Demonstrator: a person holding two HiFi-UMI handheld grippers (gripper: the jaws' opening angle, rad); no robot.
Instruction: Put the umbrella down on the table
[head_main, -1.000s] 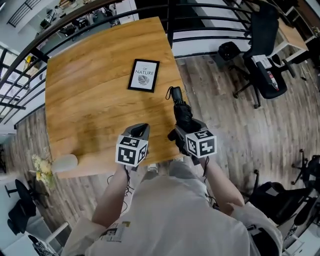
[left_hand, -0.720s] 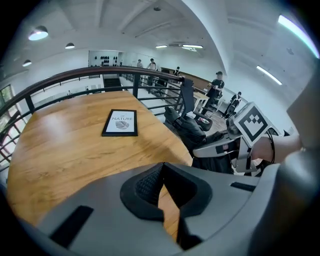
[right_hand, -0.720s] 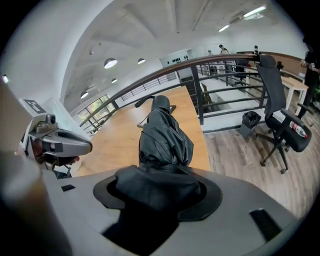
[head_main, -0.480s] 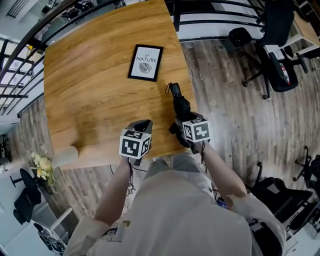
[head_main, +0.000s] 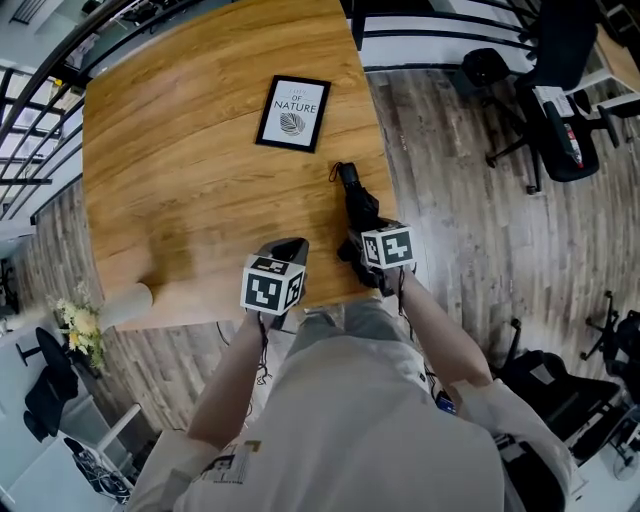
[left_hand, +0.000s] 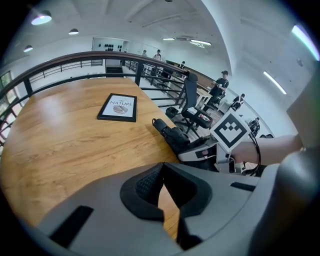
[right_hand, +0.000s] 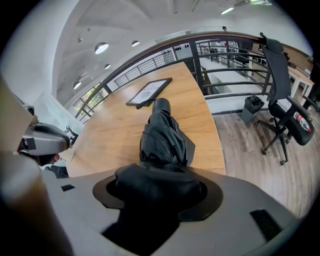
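Right gripper (right_hand: 159, 190) advanced umbrella (head_main: 356, 203); long axis points away, toward frame (head_main: 292, 112).

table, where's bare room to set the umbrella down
The table's left half is bare wood, from the framed print to the left edge. Crowded along the right edge: the umbrella, held by the right gripper, near the print.

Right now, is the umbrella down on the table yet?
Almost. Done: the folded umbrella is low over the table, near the edge. In hand: the right gripper is shut on its near end. The left gripper is shut and holds nothing. Left: rest it fully and let go. I can't tell if it touches the wood yet.
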